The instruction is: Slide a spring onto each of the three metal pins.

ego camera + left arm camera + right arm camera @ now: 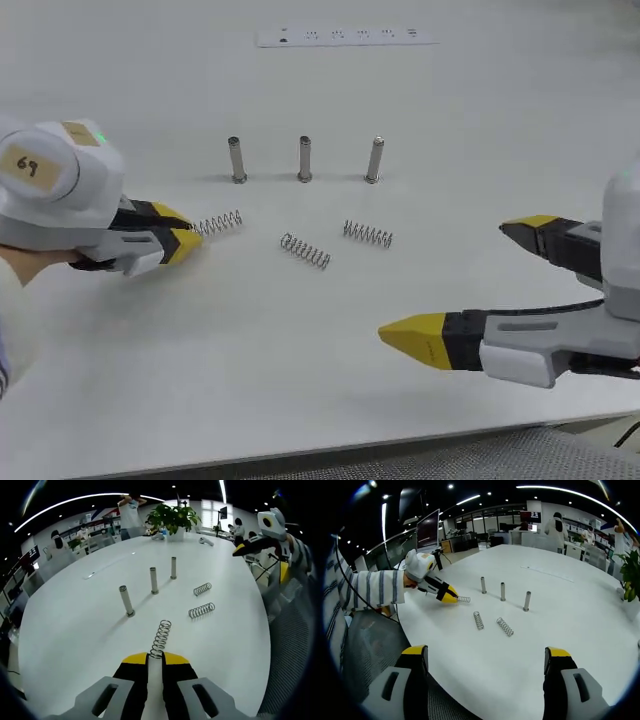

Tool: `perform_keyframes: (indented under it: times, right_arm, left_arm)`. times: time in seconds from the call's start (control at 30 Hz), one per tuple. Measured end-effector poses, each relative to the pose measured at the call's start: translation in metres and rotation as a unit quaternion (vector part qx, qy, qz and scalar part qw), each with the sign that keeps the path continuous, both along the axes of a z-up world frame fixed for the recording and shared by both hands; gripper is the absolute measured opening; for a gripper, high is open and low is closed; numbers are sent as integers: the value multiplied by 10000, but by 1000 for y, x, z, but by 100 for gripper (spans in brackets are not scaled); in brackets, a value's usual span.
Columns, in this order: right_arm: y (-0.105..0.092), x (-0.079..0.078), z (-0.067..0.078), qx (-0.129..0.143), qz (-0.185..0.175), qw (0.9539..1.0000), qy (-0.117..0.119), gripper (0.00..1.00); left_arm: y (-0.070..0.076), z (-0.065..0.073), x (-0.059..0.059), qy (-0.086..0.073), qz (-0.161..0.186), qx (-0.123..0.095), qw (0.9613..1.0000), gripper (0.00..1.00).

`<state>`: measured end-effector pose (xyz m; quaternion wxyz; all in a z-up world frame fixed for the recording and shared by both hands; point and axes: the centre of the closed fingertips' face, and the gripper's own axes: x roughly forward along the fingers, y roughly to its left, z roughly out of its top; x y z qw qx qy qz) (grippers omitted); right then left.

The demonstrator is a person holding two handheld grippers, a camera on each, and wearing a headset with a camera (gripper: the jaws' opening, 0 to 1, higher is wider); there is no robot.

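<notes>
Three pins (305,159) are seen upright in a row at the upper middle of the head view, on a white tabletop (450,120). Three springs are laid flat just below them: the left spring (219,223), the middle spring (305,251) and the right spring (368,234). Each is apart from the others and from the pins. No pin is yet fitted with a spring.

The left gripper (190,235) is held at the left of the frame, its jaws narrow on the near end of the left spring. In the left gripper view the end coils are seen between the yellow tips. The rest of the spring is laid out ahead on the tabletop, beside the left pin (126,600). The right gripper (444,282) is held at the lower right with its jaws wide and nothing between them, well apart from the springs.

The springs are judged to be light, thin wire, soft along their length and easily crushed across the coils if squeezed hard. Being round, they are likely to roll or flick out of a pinch. With a hold at the very end, the far end is left free to droop. A light hold nearer the leading end, with that opening kept clear, is judged steadier. Whether the pins are fixed cannot be told, so a side push is best avoided.
</notes>
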<state>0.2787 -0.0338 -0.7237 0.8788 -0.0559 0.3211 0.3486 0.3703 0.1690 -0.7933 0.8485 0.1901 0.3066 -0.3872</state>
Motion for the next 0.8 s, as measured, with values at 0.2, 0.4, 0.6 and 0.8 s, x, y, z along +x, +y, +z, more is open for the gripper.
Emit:
perform_keyframes:
  times: [0.2, 0.4, 0.6, 0.8]
  right_arm:
    - [0, 6, 10, 86, 110, 9996, -232, 94]
    - [7, 11, 19, 97, 458, 9978, -470, 92]
    - [20, 12, 21, 255, 748, 9951, -591, 82]
    - [30, 13, 17, 328, 938, 9932, -601, 76]
  left_arm:
    - [0, 5, -5, 78, 36, -80, 9999, 2]
    - [-1, 10, -11, 136, -38, -66, 9999, 2]
    - [-10, 13, -22, 236, -294, -79, 9993, 2]
    - [-20, 22, -32, 272, -491, -226, 9982, 2]
